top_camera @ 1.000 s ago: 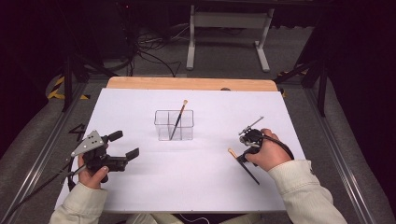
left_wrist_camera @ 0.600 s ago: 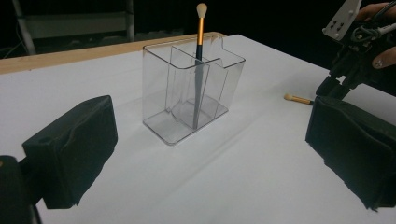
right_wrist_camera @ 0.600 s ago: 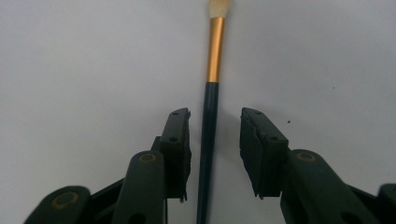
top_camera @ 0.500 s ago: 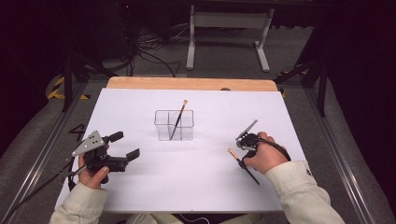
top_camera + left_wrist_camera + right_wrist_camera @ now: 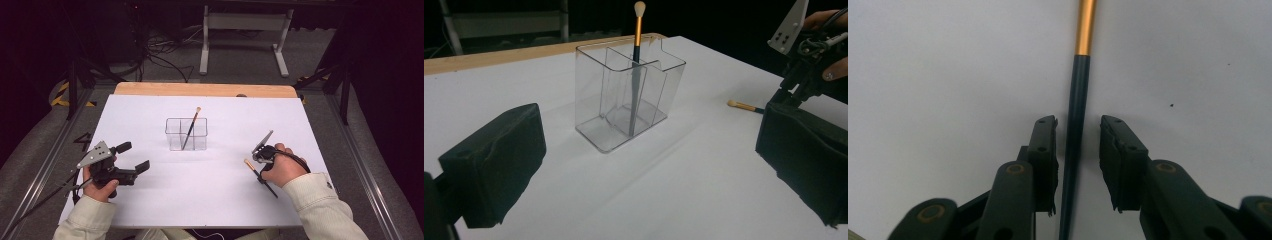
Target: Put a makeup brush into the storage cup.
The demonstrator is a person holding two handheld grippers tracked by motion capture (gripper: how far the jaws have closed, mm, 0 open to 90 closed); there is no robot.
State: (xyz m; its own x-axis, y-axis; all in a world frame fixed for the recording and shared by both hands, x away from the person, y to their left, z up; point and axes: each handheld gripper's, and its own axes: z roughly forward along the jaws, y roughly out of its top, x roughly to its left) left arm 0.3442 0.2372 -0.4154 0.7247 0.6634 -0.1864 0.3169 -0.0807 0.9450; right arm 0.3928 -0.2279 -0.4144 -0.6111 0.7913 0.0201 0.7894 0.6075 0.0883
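Note:
A dark-handled makeup brush (image 5: 271, 190) with a gold ferrule lies on the white table at the right. My right gripper (image 5: 259, 171) points down over it. In the right gripper view the handle (image 5: 1077, 100) runs between the jaws of the right gripper (image 5: 1078, 125), which have just been closing. A narrow gap still shows on each side, so the pads are not pressing. A second brush (image 5: 191, 127) stands tilted in a clear divided organizer (image 5: 172, 131) at the table's middle. My left gripper (image 5: 134, 156) rests open at the left, holding nothing.
The left gripper view looks across the table at the organizer (image 5: 591, 90), with the standing brush (image 5: 638, 35) and the lying brush's tip (image 5: 744, 106) beyond. A wooden strip (image 5: 205, 90) runs along the table's far edge. Cables and a metal stand are on the floor behind.
The right hand has settled slightly lower and nearer over the lying brush, and its top plate has tilted. The left hand and both brushes have stayed where they were.

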